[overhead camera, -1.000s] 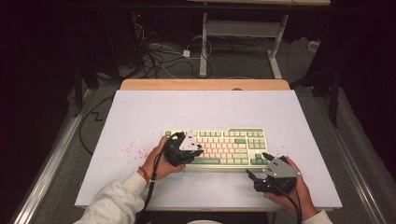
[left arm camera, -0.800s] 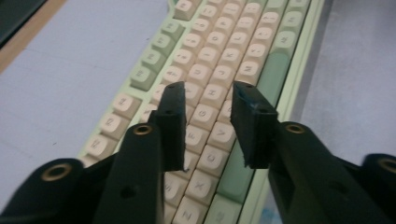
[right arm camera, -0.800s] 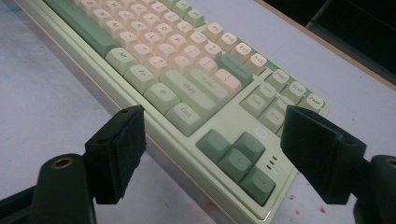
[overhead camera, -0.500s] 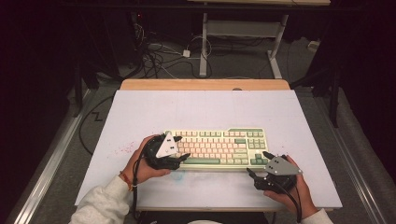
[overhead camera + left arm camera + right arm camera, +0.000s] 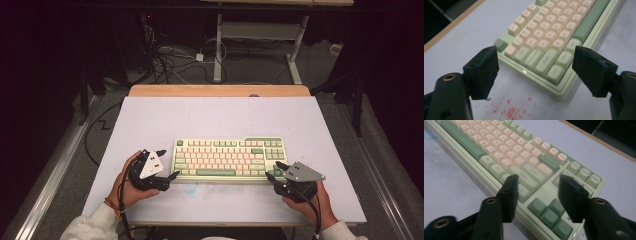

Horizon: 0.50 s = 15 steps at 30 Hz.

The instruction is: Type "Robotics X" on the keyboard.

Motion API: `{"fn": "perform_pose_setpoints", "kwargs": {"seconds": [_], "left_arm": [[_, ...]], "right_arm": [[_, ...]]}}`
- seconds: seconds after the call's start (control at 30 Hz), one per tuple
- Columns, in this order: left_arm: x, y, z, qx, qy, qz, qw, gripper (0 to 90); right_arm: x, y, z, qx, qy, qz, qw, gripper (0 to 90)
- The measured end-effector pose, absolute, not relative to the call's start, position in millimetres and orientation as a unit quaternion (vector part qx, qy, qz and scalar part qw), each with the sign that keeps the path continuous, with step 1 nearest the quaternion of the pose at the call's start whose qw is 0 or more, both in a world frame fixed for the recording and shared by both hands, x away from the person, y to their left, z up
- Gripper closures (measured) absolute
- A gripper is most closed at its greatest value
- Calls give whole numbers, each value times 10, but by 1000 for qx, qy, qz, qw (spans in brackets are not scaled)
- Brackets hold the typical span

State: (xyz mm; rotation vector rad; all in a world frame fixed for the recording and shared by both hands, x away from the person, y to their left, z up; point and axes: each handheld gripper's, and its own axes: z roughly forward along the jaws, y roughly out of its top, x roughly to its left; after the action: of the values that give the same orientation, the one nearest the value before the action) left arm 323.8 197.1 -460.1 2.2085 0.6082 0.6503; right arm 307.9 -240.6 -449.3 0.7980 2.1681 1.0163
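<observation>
Keyboard [image 5: 229, 159] lies flat on the table [image 5: 150, 120], near its front edge and about centred, long side across.

Left gripper [image 5: 167, 164] sits just off the keyboard's left end, low over the table. Its jaws have just been opening and now stand spread wide, with nothing between the pads. In the left gripper view the keyboard's near-left corner [image 5: 559, 92] shows in the gap ahead of the jaws, apart from both fingertips [image 5: 485, 67]. Red speckles [image 5: 509, 110] mark the table just short of that corner.

Right gripper [image 5: 273, 171] is at the keyboard's front-right corner. Its jaws have just been closing and are about half spread. In the right gripper view they hang over the right-hand keys, with the arrow cluster [image 5: 549, 211] between and below them. I can't tell if the pads touch the keys; they pinch nothing.

Both hands [image 5: 127, 187] grip the tools at the front edge, either side of the keyboard.
</observation>
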Motion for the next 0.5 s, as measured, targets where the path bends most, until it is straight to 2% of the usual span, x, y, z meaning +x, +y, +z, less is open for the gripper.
{"fn": "perform_pose_setpoints", "kwargs": {"seconds": [0.17,0.27,0.33,0.5], "left_arm": [[3146,2070,-4677,863,254,250,359,195],[3067,2123,-4706,862,261,250,355,194],[3026,2164,-4730,861,269,245,356,194],[2993,2246,-4745,858,277,246,357,193]], "right_arm": [[3185,-2322,-4451,287,828,391,282,791],[3247,-2234,-4434,279,839,383,268,873],[3289,-2164,-4409,276,842,384,261,899],[3474,-1925,-4358,258,855,376,246,900]]}}
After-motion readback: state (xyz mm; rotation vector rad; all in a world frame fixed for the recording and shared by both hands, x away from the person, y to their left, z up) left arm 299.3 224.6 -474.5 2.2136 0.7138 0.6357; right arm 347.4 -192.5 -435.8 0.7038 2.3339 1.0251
